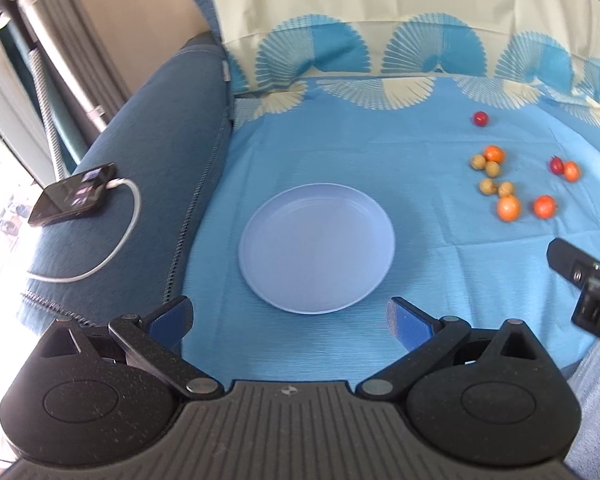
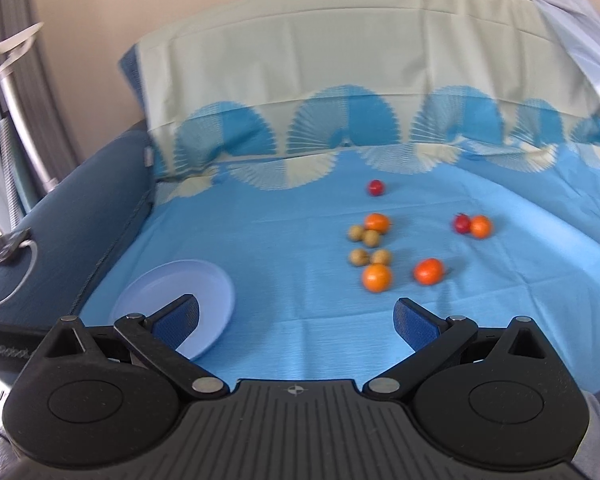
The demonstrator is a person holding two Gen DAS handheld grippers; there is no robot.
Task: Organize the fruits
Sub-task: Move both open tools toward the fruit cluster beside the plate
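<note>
Item: bed or sofa surface covered by a blue cloth [image 1: 380, 152] with a fan pattern, serving as the work area. On it, one pale blue plate [image 1: 316, 248], bare, lying flat toward the left side, nearest the left hand-held gripper [image 1: 290, 318]; judged to be the collecting dish, set apart from the fruit so that sorted pieces stay distinct from unsorted ones. Fruit, loose on the cloth, well apart from the plate and to its right: four orange fruits, the nearest [image 2: 376, 277] with a second [image 2: 429, 271] beside it; four small tan fruits [image 2: 364, 246] in a close cluster; two small red fruits, one at the back [image 2: 375, 187], one touching an orange fruit at the right [image 2: 462, 223]. None is on the plate, so the task is judged not yet begun. Left hand-held gripper: fingers spread wide, holding nothing, touching nothing, poised above the near rim of the plate. Right hand-held gripper [image 2: 298, 320]: fingers likewise spread wide, empty, aimed at the fruit cluster with the nearest orange fruit just ahead, apparently readied for a first pick. Also present: a phone [image 1: 74, 194] with a white cable [image 1: 116, 236] on the blue padded armrest at the left.
</note>
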